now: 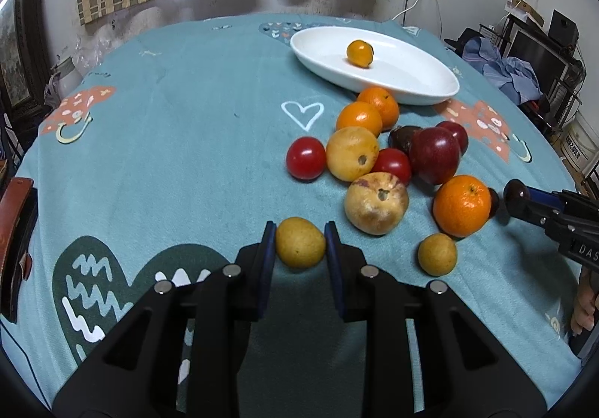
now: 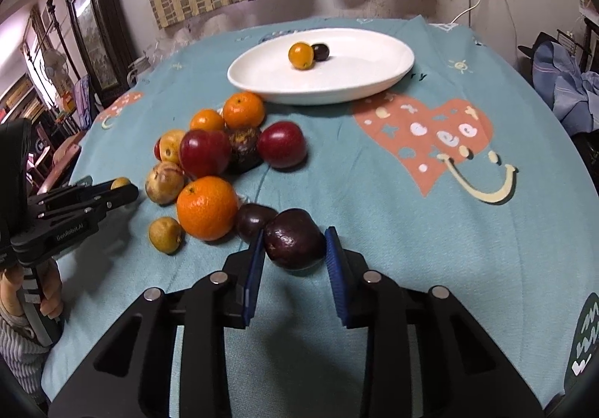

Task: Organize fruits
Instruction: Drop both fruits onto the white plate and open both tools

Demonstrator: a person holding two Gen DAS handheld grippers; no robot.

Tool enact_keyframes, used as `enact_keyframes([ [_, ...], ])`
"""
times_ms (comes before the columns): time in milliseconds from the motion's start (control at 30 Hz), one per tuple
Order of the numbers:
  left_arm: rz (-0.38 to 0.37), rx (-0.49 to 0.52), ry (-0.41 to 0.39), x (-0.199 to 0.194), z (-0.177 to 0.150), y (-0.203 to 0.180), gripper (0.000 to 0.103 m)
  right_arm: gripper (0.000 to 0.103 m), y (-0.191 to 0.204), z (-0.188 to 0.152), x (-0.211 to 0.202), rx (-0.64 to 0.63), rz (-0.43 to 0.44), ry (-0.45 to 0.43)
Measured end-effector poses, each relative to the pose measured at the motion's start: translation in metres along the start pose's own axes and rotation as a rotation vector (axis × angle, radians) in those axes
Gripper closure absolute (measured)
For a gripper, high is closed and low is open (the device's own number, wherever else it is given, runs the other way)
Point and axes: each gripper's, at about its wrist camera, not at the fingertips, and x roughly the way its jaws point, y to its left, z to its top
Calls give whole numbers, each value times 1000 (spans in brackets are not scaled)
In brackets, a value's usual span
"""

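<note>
left tongs [image 1: 300, 244] pinching yellow fruit [image 1: 300, 247]; right tongs [image 2: 295, 249] closing around dark plum [image 2: 294, 239], contact unclear. pickup step. next: lift both to white plate [image 2: 374, 81] ahead.

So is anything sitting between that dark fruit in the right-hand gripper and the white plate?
Mostly open cloth. The dark fruit sits between the right gripper fingers; the fruit pile lies off to the left of the line to the white plate.
</note>
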Motion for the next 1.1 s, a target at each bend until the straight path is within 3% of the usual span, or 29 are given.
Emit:
enact_keyframes([
  [100, -16, -19, -22, -7, 9, 2, 77, 71, 0, 6, -9, 9, 20, -29],
  [333, -42, 5, -70, -4, 85, -11, 77, 70, -7, 70, -11, 23, 8, -71],
  [600, -115, 0, -30, 63, 153, -44, 77, 70, -26, 132, 44, 95, -4, -93],
  [700, -110, -5, -2, 88, 160, -47, 72, 69, -36, 141, 61, 127, 4, -88],
  [733, -112, -7, 2, 92, 161, -48, 67, 65, -41, 143, 66, 145, 4, -76],
  [833, -109, -14, -3, 96, 159, -48, 56, 32, -48, 140, 62, 166, -12, -111],
  [1000, -111, -44, -34, 69, 151, -34, 54, 32, -37, 136, 15, 113, -5, -225],
  [1100, -68, -58, -75, 39, 135, -21, 43, 32, -25, 127, -14, 105, 35, -247],
])
